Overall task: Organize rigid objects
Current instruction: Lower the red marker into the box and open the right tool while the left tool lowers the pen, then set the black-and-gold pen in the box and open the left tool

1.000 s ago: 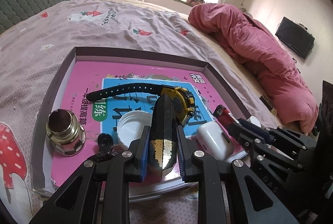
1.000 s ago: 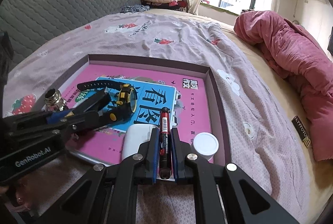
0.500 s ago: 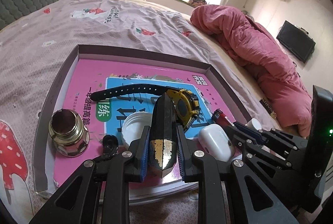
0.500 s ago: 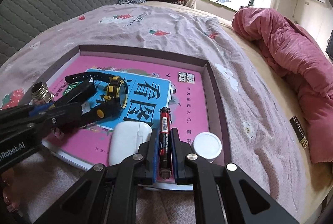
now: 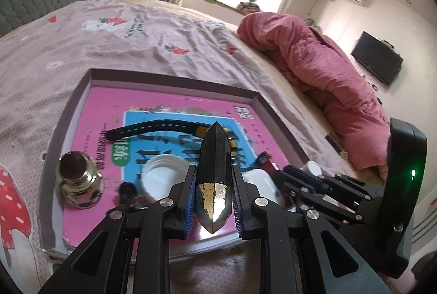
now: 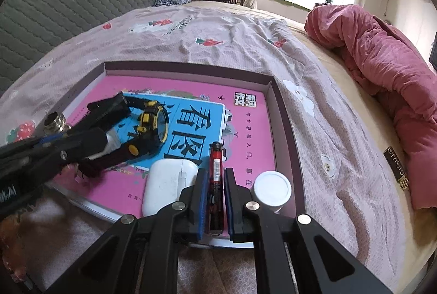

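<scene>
1. Left wrist view: left gripper (image 5: 213, 193) clamped tight on a dark pointed crystal (image 5: 213, 168) with a gold patch, tip aimed away over the tray (image 5: 174, 77). Pink book (image 5: 174, 108) lying flat inside the tray. On the book: brass fitting (image 5: 79, 179) at the left, white cap (image 5: 164, 176) open side up just beside the crystal, black watch (image 5: 155, 127) strap stretched out behind it. White earbud case (image 5: 259, 178) peeking out to the right, mostly hidden. Right gripper (image 5: 297, 179) poking in from the right side, low over the book's near right corner. Pink quilt (image 5: 327, 75) bunched up on the bed (image 5: 109, 48) beyond.

2. Right wrist view: right gripper (image 6: 215, 195) closed around a red pen (image 6: 215, 171), pen pointing away across the book (image 6: 245, 113). Earbud case (image 6: 166, 184) just left of it, white bottle (image 6: 271, 191) just right, near the tray's (image 6: 284, 113) right wall. Watch (image 6: 153, 124) with yellow trim further left, left gripper (image 6: 82, 143) partly covering it. Brass fitting (image 6: 54, 122) behind that.
</scene>
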A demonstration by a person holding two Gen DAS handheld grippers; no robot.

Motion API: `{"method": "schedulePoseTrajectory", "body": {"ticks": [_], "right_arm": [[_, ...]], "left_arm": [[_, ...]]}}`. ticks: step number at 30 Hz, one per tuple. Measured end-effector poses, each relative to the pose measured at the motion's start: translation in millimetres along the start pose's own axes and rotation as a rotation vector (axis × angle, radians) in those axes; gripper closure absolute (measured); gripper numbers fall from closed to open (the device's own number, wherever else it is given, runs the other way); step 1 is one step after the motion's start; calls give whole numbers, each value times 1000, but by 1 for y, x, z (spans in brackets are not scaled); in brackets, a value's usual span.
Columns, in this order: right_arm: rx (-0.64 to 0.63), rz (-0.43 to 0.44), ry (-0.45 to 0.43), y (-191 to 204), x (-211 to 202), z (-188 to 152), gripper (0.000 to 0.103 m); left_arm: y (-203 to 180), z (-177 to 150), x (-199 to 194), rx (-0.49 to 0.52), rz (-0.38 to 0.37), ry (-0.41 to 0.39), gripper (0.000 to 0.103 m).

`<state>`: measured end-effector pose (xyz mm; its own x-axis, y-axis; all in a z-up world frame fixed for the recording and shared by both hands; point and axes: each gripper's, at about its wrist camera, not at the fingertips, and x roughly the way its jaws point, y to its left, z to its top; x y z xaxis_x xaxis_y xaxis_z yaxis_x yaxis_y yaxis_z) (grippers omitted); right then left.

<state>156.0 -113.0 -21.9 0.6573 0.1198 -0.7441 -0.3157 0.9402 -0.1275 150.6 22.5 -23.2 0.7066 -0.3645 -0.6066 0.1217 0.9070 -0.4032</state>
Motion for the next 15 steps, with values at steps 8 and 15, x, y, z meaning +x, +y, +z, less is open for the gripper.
{"method": "schedulePoseTrajectory", "body": {"ticks": [8, 15], "right_arm": [[23, 16, -44, -3, -21, -1, 80], [56, 22, -63, -11, -39, -4, 79]], "left_arm": [[-9, -7, 6, 32, 3, 20, 80], [-11, -11, 9, 22, 11, 10, 80]]}}
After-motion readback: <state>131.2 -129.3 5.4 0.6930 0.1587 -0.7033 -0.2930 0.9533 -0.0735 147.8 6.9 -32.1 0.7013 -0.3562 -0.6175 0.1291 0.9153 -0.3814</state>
